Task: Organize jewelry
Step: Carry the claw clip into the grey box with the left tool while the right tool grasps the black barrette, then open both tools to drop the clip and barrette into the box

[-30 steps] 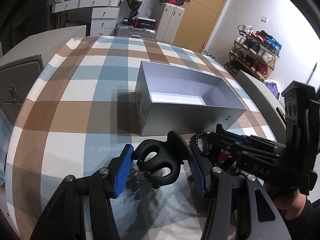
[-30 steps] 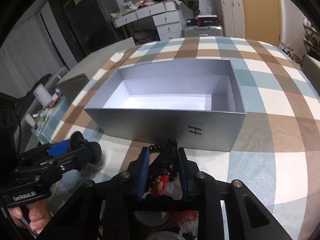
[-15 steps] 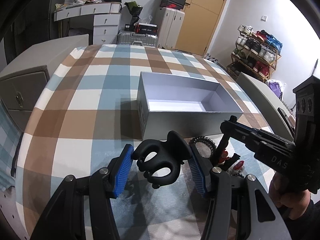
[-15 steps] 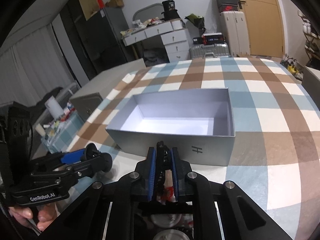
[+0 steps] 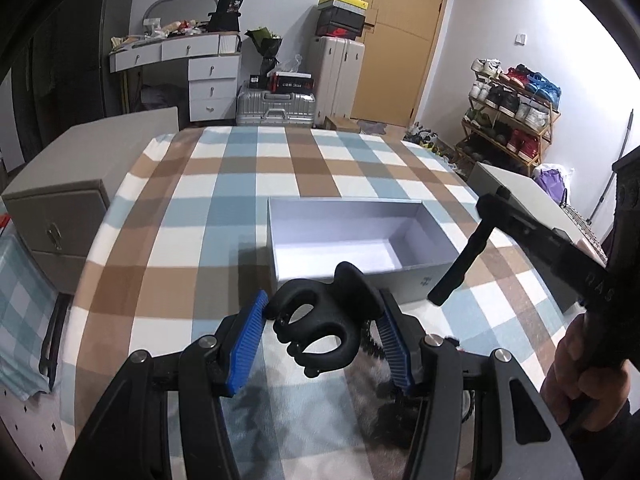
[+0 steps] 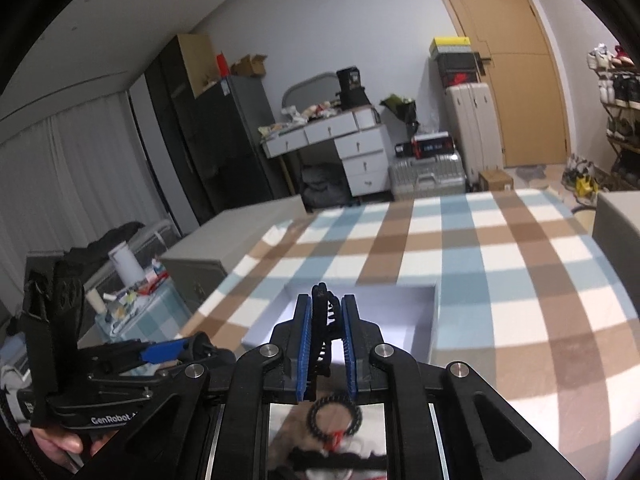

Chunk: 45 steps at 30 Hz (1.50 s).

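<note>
The left gripper [image 5: 322,334] jaws clamp a black claw clip [image 5: 326,320] just short of the box's [image 5: 404,276] near wall; its open mouth lies straight ahead. The right gripper [image 6: 325,344] jaws are closed on a black hair tie [image 6: 325,312], poised above the box's near edge. Beyond it the checked tabletop [image 6: 520,280] is clear.
</note>
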### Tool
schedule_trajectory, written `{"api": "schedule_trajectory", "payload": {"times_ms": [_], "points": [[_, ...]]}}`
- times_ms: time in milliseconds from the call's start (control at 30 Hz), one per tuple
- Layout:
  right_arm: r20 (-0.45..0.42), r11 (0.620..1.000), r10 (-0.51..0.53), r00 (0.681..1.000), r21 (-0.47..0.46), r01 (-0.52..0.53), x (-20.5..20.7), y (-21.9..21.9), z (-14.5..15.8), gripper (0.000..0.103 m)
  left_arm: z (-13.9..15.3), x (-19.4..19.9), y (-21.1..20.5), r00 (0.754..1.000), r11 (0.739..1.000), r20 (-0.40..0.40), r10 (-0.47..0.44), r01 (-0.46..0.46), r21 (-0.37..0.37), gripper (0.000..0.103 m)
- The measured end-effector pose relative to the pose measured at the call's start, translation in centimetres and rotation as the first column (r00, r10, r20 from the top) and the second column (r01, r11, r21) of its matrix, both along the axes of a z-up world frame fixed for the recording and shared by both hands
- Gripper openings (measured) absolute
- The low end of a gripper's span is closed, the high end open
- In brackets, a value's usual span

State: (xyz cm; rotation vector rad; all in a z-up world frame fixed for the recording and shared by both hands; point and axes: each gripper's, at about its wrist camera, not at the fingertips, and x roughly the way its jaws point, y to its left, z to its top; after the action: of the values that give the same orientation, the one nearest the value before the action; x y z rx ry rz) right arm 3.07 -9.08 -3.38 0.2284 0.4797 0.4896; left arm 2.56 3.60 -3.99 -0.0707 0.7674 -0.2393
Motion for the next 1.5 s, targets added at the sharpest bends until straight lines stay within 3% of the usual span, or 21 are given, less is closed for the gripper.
{"api": "schedule_trajectory", "payload": {"times_ms": [133, 433, 1233, 1500], "points": [[0.037, 1.000, -0.018, 0.999, 0.015, 0.018, 0.9, -1.0, 1.3, 0.014, 0.4, 1.3, -0.2, 1.000, 1.000, 0.021, 0.012, -0.012, 0.004, 0.050], [0.114, 0.999, -0.018, 0.993, -0.045, 0.023, 3.6, -1.6, 3.6, 0.014, 1.0, 5.2, -1.1, 0.999, 1.000, 0.053, 0.006, -0.006, -0.012, 0.050], [-0.065, 0.988, 0.091, 0.994, -0.122, -0.098, 9.2, 2.3, -2.3, 0.014, -1.7, 8.6, -2.0, 0.999, 0.999, -0.042, 0.009, -0.011, -0.047, 0.050], [-0.071, 0.995, 0.086, 0.994, -0.042, -0.089, 9.8, 1.4, -3.1, 0.020, -2.1, 9.1, -2.1, 0.999, 0.997, -0.049, -0.018, 0.014, -0.080, 0.050]]}}
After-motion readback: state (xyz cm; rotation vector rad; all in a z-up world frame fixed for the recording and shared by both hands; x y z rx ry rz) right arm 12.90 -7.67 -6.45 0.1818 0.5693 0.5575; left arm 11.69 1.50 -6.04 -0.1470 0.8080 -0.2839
